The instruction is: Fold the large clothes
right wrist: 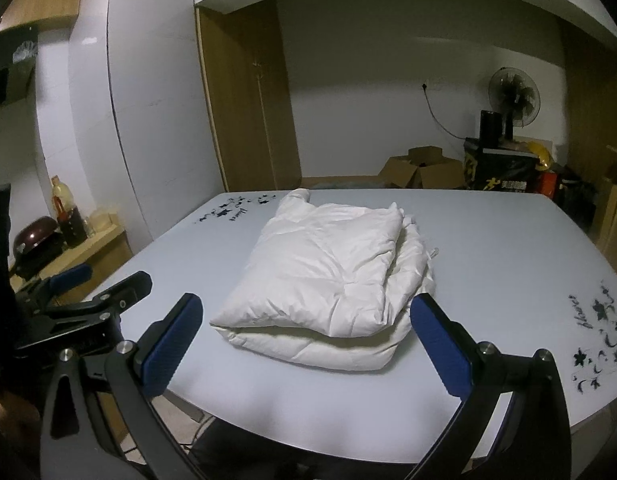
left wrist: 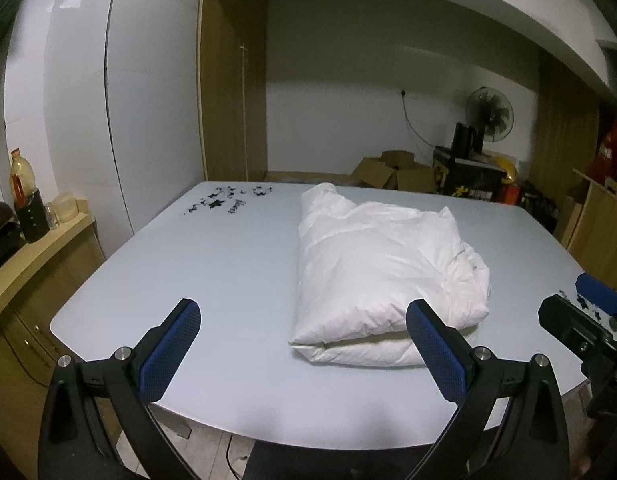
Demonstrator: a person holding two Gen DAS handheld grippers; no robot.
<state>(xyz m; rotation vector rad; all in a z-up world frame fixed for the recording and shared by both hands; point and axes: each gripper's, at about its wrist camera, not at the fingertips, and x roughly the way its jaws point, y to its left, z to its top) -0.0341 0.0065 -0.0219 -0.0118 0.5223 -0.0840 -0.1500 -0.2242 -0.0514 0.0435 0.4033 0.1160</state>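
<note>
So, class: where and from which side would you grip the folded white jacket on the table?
Grip the white jacket at its near edge, coming from the person's side. The layers stack there into one thick lip, facing both open grippers, left and right.

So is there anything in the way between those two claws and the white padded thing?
Nothing visible. Only bare table lies between the open right gripper and the folded jacket; likewise for the open left gripper.

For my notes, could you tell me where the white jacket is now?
The jacket lies folded on the table, centred in the right wrist view ahead of both open grippers.
</note>
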